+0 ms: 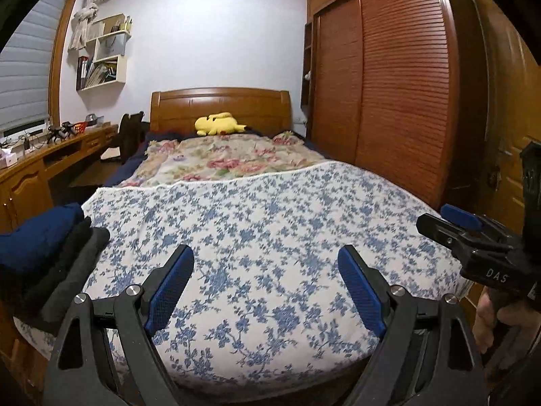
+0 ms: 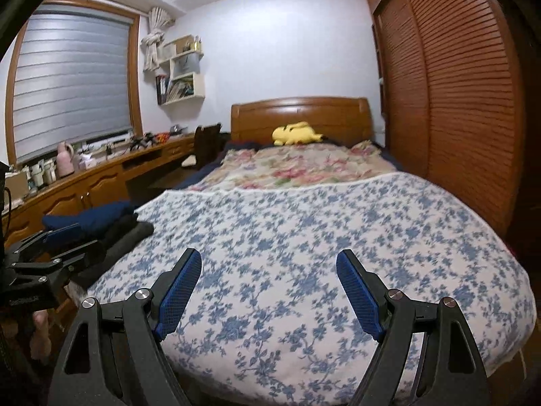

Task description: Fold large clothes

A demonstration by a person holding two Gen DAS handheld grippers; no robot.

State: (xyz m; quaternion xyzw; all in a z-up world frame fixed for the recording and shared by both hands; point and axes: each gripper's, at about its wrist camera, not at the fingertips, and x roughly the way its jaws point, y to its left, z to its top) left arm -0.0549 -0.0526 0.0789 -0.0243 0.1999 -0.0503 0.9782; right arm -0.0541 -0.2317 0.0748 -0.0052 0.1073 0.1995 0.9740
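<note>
Both grippers hang over the foot of the bed (image 1: 270, 223), left gripper (image 1: 265, 260) and right gripper (image 2: 268, 264) with jaws spread wide and nothing between them. The folded clothes (image 1: 44, 243) (navy on black) sit stacked at the bed's left edge

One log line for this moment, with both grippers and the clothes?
left gripper: open, empty | right gripper: open, empty | clothes: stacked at bed left edge | no contact

"DAS" in pale letters on the right hand-held gripper (image 1: 449, 223) body.
</note>
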